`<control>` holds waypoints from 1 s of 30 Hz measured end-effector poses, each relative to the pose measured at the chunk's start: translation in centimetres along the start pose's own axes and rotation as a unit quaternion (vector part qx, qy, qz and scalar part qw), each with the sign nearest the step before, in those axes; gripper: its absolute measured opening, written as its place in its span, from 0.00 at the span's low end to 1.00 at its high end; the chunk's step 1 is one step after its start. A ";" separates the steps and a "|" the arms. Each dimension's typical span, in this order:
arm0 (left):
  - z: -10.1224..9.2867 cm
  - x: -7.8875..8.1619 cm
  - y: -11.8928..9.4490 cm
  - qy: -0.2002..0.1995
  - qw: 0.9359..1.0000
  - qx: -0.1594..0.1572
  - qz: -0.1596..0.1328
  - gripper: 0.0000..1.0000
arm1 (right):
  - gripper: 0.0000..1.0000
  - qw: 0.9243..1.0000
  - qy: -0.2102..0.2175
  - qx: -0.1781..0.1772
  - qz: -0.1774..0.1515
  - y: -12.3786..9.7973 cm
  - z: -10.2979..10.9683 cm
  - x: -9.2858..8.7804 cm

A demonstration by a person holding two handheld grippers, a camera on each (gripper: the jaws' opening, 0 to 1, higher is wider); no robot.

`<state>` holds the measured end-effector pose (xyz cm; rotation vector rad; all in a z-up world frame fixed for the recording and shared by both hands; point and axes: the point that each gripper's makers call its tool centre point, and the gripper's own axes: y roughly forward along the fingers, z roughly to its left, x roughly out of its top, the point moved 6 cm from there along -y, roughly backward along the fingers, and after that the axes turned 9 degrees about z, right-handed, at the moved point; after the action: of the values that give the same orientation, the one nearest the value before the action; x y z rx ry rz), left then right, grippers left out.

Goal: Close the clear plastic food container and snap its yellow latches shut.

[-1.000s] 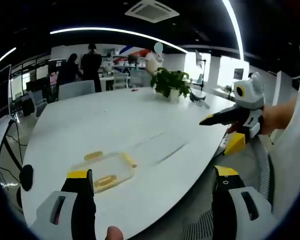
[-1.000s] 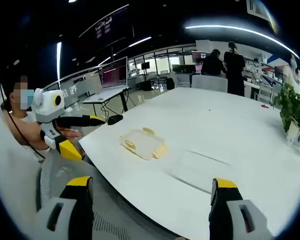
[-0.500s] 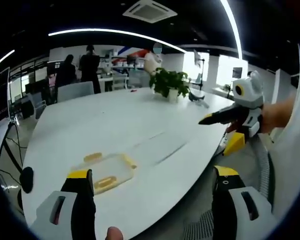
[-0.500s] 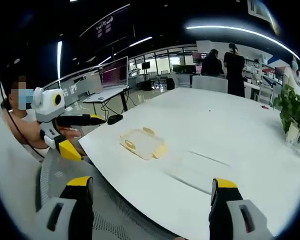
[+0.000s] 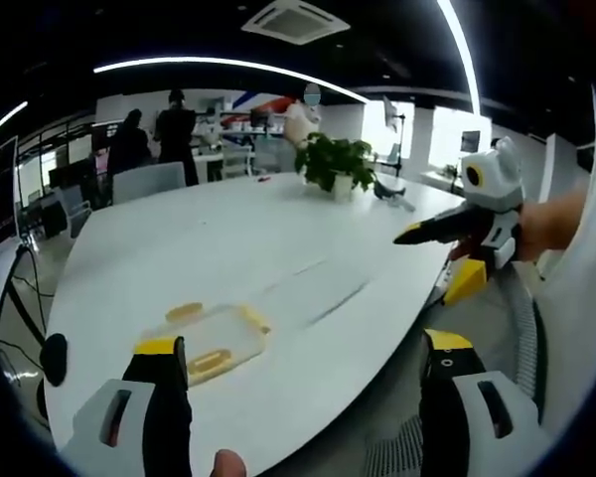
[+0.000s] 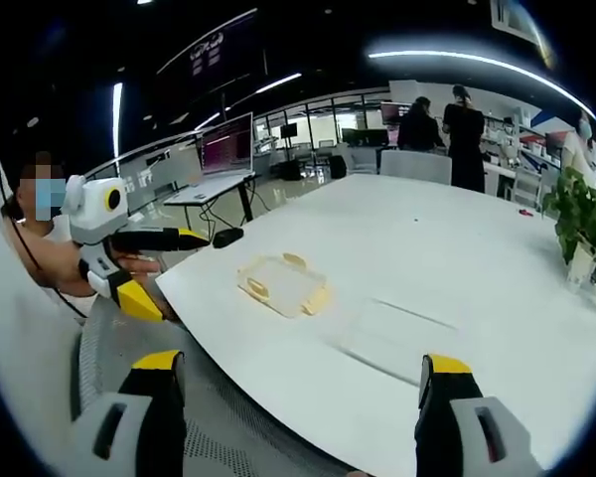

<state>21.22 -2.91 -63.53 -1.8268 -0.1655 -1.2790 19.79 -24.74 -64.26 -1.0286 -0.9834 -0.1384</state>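
Lying flat: clear container (image 6: 283, 284), yellow latches | smooth white table (image 6: 447, 248)

One clear container (image 6: 283, 285) with three yellow latches (image 5: 210, 360) showing, one white table (image 6: 447, 258), one potted plant (image 5: 339, 165), two grippers, left (image 5: 298, 363) and right (image 6: 296, 383), both spread wide
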 end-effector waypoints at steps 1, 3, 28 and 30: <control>0.0 0.0 0.0 0.001 1.000 0.000 0.000 0.95 | 0.99 1.000 0.000 -0.001 0.001 0.0 0.0 0.0; -0.1 0.0 0.0 0.003 1.000 -0.001 0.001 0.95 | 0.99 1.000 0.000 0.000 0.003 0.0 0.0 -0.1; 0.0 0.0 0.0 -0.003 1.000 0.007 0.002 0.99 | 0.99 1.000 -0.001 0.001 -0.001 0.0 0.0 0.0; 0.0 0.0 0.0 -0.003 1.000 0.007 0.001 0.99 | 0.99 1.000 -0.003 0.000 -0.001 0.0 0.0 0.0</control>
<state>21.22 -2.91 -63.52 -1.8187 -0.1747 -1.2683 19.73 -24.74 -64.24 -1.0285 -0.9898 -0.1358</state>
